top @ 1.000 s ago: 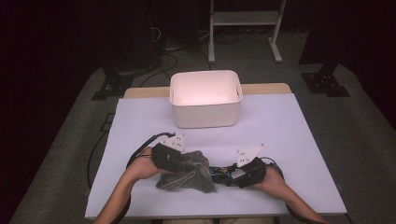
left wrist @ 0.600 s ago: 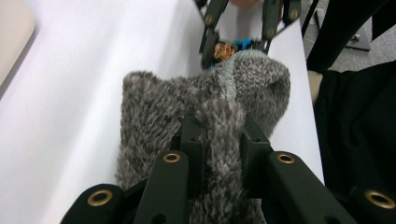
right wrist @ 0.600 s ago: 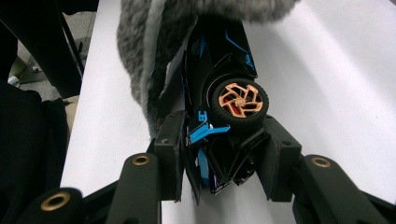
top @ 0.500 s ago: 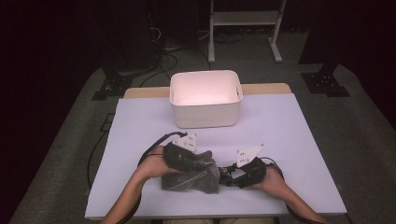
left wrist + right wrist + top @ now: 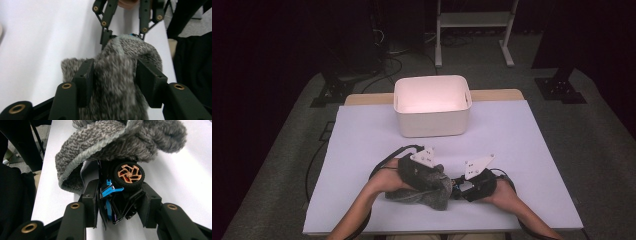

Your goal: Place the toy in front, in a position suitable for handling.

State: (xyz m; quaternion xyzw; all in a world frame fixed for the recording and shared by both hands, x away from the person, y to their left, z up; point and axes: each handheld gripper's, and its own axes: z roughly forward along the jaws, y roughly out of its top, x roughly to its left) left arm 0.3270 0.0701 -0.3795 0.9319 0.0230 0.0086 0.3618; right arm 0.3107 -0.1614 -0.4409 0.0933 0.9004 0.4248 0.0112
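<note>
A grey fuzzy knit cloth (image 5: pixel 424 192) with a ribbed hem lies bunched on the white table near the front edge. My left gripper (image 5: pixel 436 181) is shut on it, and its jaws (image 5: pixel 113 72) pinch a fold of the knit (image 5: pixel 117 82). My right gripper (image 5: pixel 460 187) faces it from the right, shut on a small black toy car (image 5: pixel 117 195) with blue parts and an orange-spoked wheel (image 5: pixel 128 173). The knit's open hem (image 5: pixel 75 167) drapes over the car's front end. In the left gripper view, the right gripper (image 5: pixel 124 36) touches the far side of the knit.
An empty white bin (image 5: pixel 432 105) stands at the back middle of the table. The white tabletop (image 5: pixel 362 145) stretches out on both sides of the hands. The person's dark clothing (image 5: pixel 15 195) is close at the front edge. Cables trail from both grippers.
My left gripper has carried the knit rightward and bunched it up against the right gripper, so its hem now covers the car's front. The right gripper has stayed put.
</note>
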